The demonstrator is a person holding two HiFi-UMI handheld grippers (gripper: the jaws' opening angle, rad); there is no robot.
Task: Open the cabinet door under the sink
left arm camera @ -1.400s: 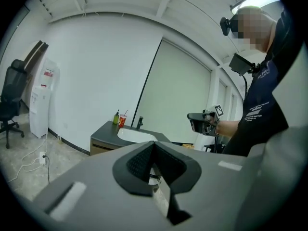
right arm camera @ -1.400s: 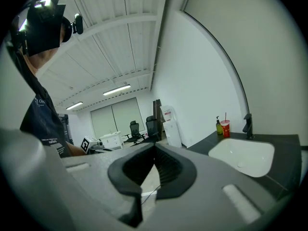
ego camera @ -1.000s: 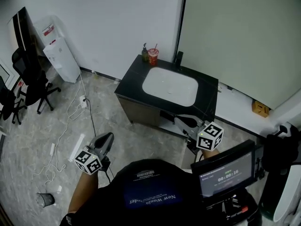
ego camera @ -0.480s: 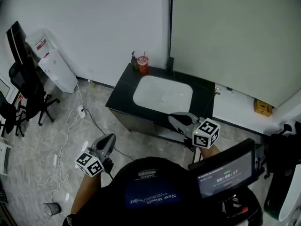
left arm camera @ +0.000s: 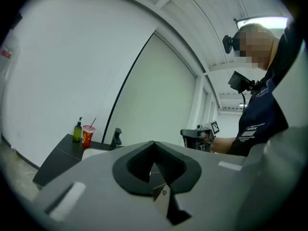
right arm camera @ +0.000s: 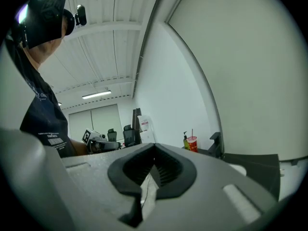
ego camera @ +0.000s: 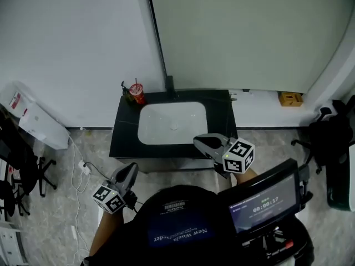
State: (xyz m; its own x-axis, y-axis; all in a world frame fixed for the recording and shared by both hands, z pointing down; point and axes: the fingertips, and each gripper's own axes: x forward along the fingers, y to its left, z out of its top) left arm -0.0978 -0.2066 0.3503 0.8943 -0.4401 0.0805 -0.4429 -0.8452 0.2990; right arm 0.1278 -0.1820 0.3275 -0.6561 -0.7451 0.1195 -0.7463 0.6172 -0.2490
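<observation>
Sink (ego camera: 172, 124): white basin set in a black countertop (ego camera: 123, 140), backed against the wall.

Cabinet door (ego camera: 166, 163): directly below the sink. Shows in the head view only as a thin grey strip under the counter's front edge. Cannot tell whether shut or ajar. Touched by neither gripper.

Left gripper (ego camera: 128, 169): in front of the sink, off its front left corner and clear of it, above the floor. Jaws fully together in the left gripper view, with nothing between them. Holds nothing. Points roughly level toward the sink.

Right gripper (ego camera: 199, 142): at the sink's front right, with its tip over the counter's front edge as seen from above. Jaws pressed together in the right gripper view. Grips nothing. Contact with the countertop cannot be told.

Faucet (ego camera: 170, 84): dark, behind the sink at the middle of its rear edge.

Red cup (ego camera: 137, 93), with a straw, and green bottle (ego camera: 127, 92): side by side on the countertop at the sink's back left corner, bottle farther left.

White appliance (ego camera: 34, 125): well left of the sink, against the wall. Cables (ego camera: 77, 168) on the floor between it and the sink.

Yellow-brown box (ego camera: 290, 98): on a white ledge right of the sink, well apart from it.

Screen (ego camera: 262, 203): in front of the sink and to its right, at the person's side.
</observation>
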